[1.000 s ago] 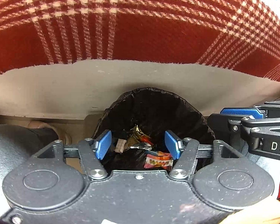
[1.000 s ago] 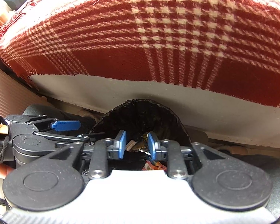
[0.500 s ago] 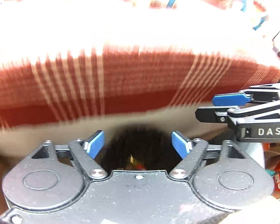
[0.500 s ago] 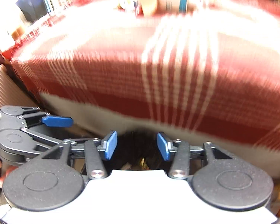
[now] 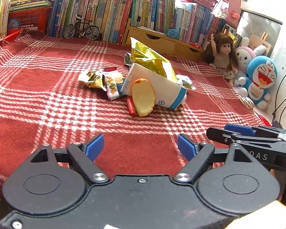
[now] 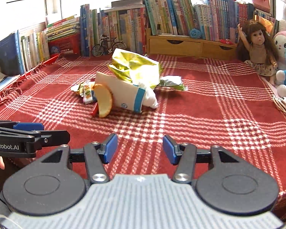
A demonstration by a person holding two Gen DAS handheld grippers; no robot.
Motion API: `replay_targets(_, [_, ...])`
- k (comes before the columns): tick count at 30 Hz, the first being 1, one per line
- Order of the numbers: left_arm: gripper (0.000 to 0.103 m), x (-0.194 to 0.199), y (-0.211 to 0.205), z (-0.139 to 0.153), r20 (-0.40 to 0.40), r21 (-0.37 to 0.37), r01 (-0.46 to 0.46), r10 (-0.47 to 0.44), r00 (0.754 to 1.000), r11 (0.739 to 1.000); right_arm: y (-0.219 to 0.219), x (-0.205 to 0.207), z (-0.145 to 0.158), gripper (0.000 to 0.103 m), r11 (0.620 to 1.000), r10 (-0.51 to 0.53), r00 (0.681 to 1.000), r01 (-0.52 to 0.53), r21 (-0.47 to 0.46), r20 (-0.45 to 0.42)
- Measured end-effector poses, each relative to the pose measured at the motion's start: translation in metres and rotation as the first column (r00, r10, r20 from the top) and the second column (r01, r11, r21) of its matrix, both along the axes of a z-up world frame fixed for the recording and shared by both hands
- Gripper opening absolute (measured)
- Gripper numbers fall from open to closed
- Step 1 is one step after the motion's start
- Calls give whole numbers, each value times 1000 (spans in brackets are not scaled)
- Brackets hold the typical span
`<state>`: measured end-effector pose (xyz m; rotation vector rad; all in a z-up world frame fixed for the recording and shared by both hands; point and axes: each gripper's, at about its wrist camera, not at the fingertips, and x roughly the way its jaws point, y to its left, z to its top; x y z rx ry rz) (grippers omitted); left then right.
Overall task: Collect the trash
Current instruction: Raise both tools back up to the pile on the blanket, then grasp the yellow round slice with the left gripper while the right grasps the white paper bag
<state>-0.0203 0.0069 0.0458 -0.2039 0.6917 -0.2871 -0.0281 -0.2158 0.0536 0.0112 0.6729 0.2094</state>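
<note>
With both grippers empty, the step in hand looks like reaching for more litter. The left gripper [image 5: 140, 146] and right gripper [image 6: 140, 148] have just been opening, nothing between the jaws. Trash sits mid-tablecloth [image 5: 38, 87]: a tipped paper cup [image 5: 158, 87] (gold wrapper [image 5: 150, 59] stuffed inside) wants a wide grasp.

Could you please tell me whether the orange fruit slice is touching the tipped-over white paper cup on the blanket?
Touching. In the left wrist view the fruit slice leans against the paper cup, overlapping its side with no gap visible.
</note>
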Motion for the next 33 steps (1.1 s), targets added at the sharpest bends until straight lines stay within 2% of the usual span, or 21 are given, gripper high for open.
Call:
replay_targets(5, [65, 48, -26, -13, 21, 27, -19, 18, 1000, 999, -10, 16, -4, 67, 999, -31, 1000, 31, -16, 6])
replay_targets(8, [64, 72, -40, -14, 53, 45, -27, 25, 998, 999, -14, 20, -6, 67, 998, -36, 999, 36, -42, 10])
replay_targets(12, [61, 103, -54, -22, 44, 77, -42, 39, 998, 996, -15, 23, -11, 67, 998, -26, 1000, 27, -65, 10])
replay_targets(16, [37, 117, -56, -27, 40, 59, -44, 42, 998, 997, -13, 29, -14, 67, 997, -6, 1000, 7, -76, 12])
replay_targets(21, [35, 104, -48, -19, 75, 81, -40, 34, 997, 996, -4, 37, -16, 67, 994, 40, 999, -37, -107, 31])
replay_targets(26, [35, 92, -25, 2, 116, 42, -68, 63, 991, 997, 16, 48, -15, 67, 982, 116, 991, -103, -160, 68])
replay_targets(31, [35, 91, 4, 20, 150, 30, -148, 142, 979, 989, 44, 53, -9, 67, 951, 240, 959, -202, -233, 148])
replay_targets(33, [35, 90, 12, 22, 155, 27, -165, 159, 975, 986, 53, 56, -6, 67, 940, 290, 944, -250, -232, 159])
